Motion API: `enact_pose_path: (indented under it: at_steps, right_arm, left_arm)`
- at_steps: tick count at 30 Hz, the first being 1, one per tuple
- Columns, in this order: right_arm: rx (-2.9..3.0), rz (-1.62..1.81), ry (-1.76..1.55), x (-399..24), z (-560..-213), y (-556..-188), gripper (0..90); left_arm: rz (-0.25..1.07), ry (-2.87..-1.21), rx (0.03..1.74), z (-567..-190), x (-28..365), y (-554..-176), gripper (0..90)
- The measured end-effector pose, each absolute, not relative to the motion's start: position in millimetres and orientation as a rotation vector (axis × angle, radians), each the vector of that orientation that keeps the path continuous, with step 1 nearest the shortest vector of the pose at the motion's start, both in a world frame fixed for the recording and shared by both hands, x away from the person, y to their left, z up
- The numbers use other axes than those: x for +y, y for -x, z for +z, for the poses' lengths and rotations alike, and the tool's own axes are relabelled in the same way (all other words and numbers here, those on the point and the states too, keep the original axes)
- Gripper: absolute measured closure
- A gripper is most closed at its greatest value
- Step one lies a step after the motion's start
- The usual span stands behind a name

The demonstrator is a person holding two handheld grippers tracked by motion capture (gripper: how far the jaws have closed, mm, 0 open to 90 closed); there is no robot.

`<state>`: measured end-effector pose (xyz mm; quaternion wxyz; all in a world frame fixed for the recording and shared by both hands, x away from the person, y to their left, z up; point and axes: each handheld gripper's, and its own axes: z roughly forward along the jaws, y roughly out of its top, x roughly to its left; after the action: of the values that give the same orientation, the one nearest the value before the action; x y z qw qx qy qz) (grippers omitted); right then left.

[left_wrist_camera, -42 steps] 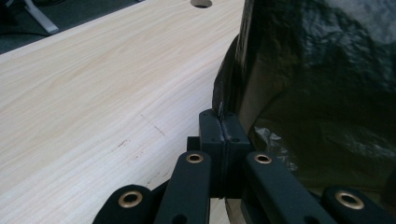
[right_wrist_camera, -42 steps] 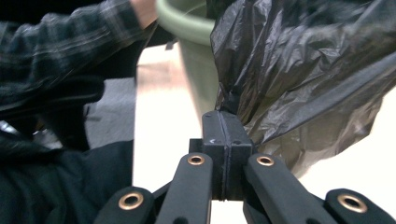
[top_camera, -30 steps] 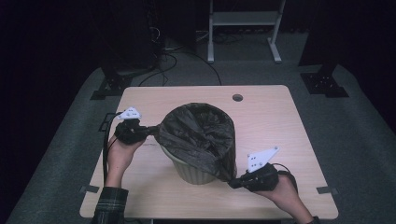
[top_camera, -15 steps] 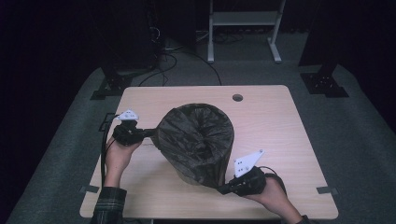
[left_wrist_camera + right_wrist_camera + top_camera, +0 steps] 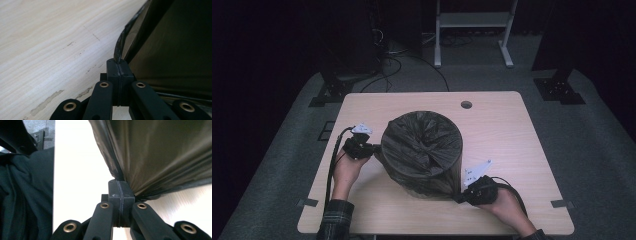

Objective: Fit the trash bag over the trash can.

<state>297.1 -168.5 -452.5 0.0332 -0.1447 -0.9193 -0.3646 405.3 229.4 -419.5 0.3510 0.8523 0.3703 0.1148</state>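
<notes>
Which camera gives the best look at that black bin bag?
The high view: it shows the whole bin bag stretched over a bin on the table. The left gripper view catches just its pinched edge; the right gripper view, taut film running into shut jaws.

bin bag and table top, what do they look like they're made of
Bin bag: thin dark plastic film, slightly glossy; it creases and pulls into taut folds. Table top: pale wood or wood-look laminate, matte, with visible grain lines and a few scuffs; which of the two is unclear.

Bagged bin [image 5: 422, 150] on table [image 5: 512, 135], between left claw [image 5: 374, 148] and right claw [image 5: 460, 196]
</notes>
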Motion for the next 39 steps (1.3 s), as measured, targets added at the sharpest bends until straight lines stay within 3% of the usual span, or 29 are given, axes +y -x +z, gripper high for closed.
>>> enact_pose_path:
  at_steps: [10, 14, 18, 28, 34, 39]
  right_arm:
    - [-2.813, -1.1, 0.518, -180.5, -461.8, -304.1, 90.0]
    - [-2.82, -1.087, 0.52, -180.7, -464.4, -303.7, 89.7]
    - [-2.827, -1.119, 0.53, -182.1, -460.2, -303.8, 67.9]
    - [-2.817, -1.327, 0.579, -203.7, -427.4, -298.4, 34.8]
    - [-2.821, -1.415, 0.649, -213.9, -412.1, -297.6, 18.3]
    - [-2.843, -1.478, 0.692, -219.6, -397.2, -298.2, 14.8]
  left_arm:
    - [0.337, -2.348, 0.98, -440.4, 215.2, -414.0, 89.9]
    - [0.296, -2.298, 0.968, -443.0, 215.2, -412.3, 89.1]
    - [0.301, -2.25, 0.938, -434.2, 221.1, -408.8, 73.1]
    - [0.35, -2.194, 0.832, -407.5, 237.2, -378.3, 28.6]
    - [0.357, -2.209, 0.808, -408.8, 242.4, -359.2, 8.0]
    - [0.346, -2.204, 0.791, -419.1, 243.3, -337.8, 0.0]
